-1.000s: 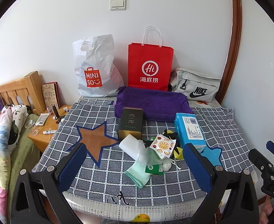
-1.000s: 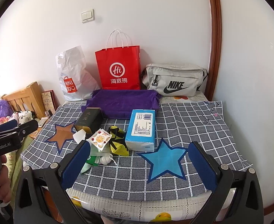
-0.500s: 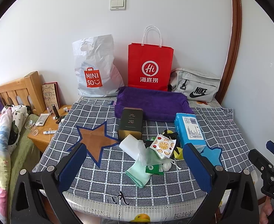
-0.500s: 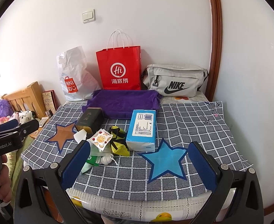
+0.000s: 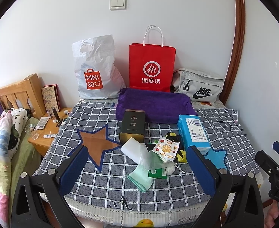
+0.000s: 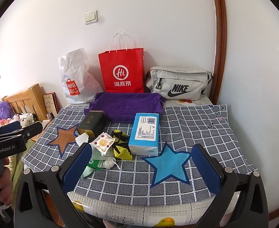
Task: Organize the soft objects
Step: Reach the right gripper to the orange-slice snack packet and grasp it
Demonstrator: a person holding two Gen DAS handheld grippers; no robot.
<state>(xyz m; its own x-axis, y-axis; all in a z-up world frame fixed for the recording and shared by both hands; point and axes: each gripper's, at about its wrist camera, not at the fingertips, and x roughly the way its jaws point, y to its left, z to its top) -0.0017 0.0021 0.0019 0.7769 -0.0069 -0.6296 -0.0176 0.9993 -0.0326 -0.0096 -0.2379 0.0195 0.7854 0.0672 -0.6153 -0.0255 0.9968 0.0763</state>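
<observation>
Two grippers, left [image 5: 137, 168] and right [image 6: 140, 168], hover with fingers apart before a pile of soft objects [image 5: 154, 154] just left of the blue tissue pack [image 6: 145, 134], light, limp items probably best pinched by a loose fold.

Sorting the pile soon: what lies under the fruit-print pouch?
The fruit-print pouch rests on a clear bag holding mint-green cloth, a green packet and a white pouch. Anything directly underneath is hidden.

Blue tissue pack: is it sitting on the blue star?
No, the blue tissue pack lies just behind the blue star, on the checked cloth.
</observation>
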